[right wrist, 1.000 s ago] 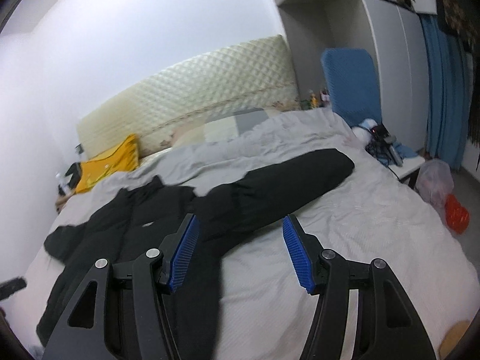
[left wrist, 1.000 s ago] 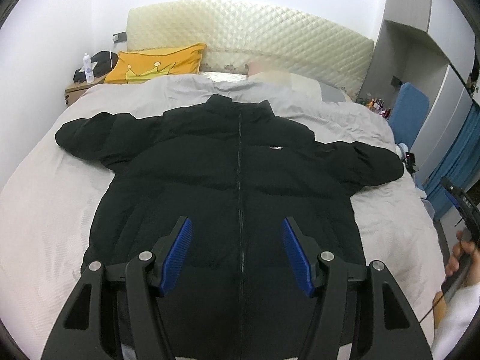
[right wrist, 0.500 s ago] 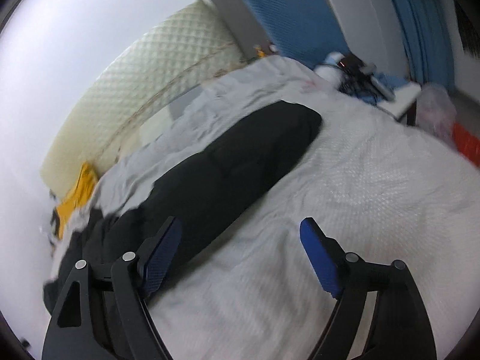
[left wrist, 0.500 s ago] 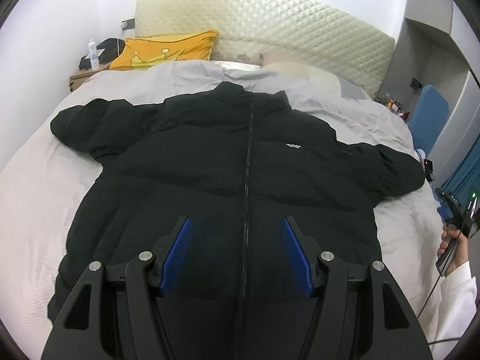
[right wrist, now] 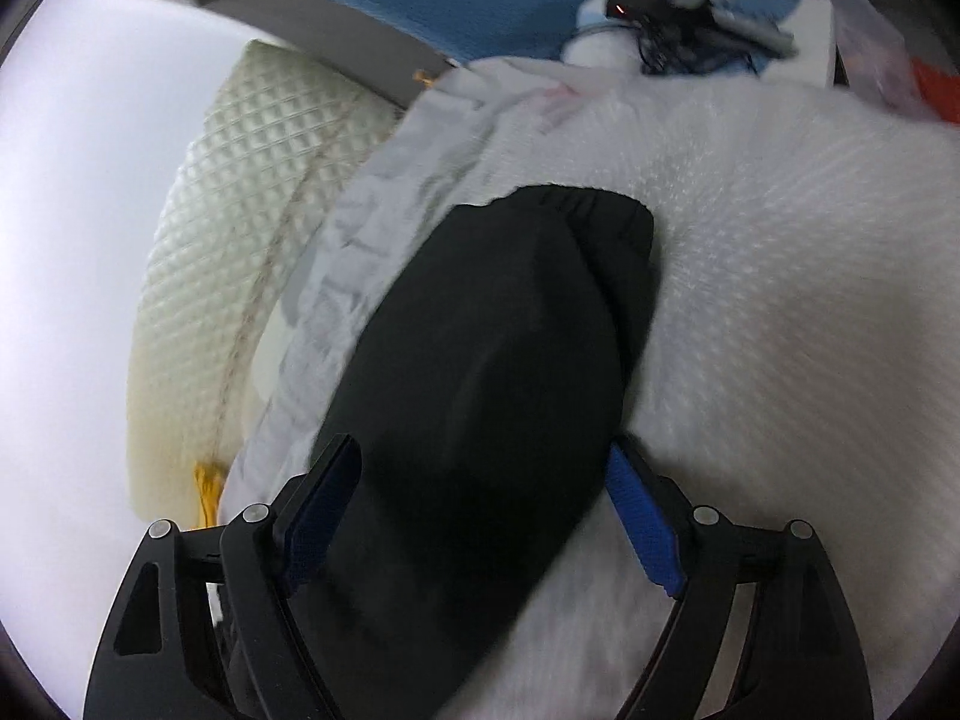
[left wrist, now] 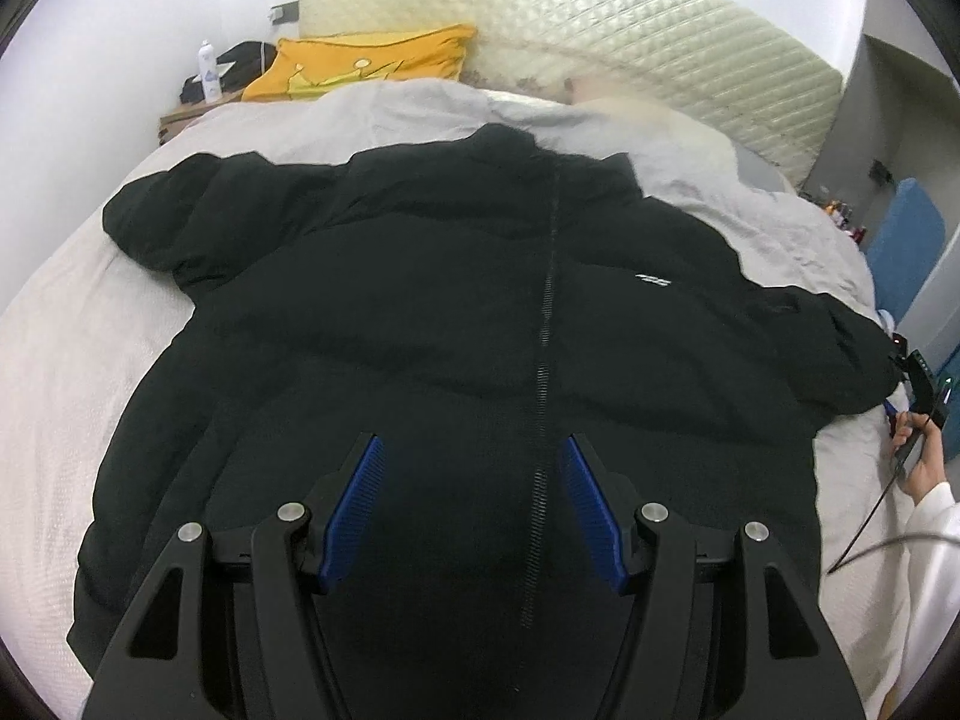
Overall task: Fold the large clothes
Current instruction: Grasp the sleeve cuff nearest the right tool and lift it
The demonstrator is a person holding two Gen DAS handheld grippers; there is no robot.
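Puffy black zip-up jacket [left wrist: 456,324] lies spread front-up across the bed [left wrist: 54,360], sleeves out toward both side edges, ready for folding. Left gripper [left wrist: 474,504] hovers released above its hem; right gripper [right wrist: 480,510], jaws wide, straddles one sleeve [right wrist: 510,324] to grasp it.

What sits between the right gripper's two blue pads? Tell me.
The black jacket's sleeve lies between the open right gripper's pads in the right wrist view, cuff pointing away over the white bedspread. Contact cannot be told.
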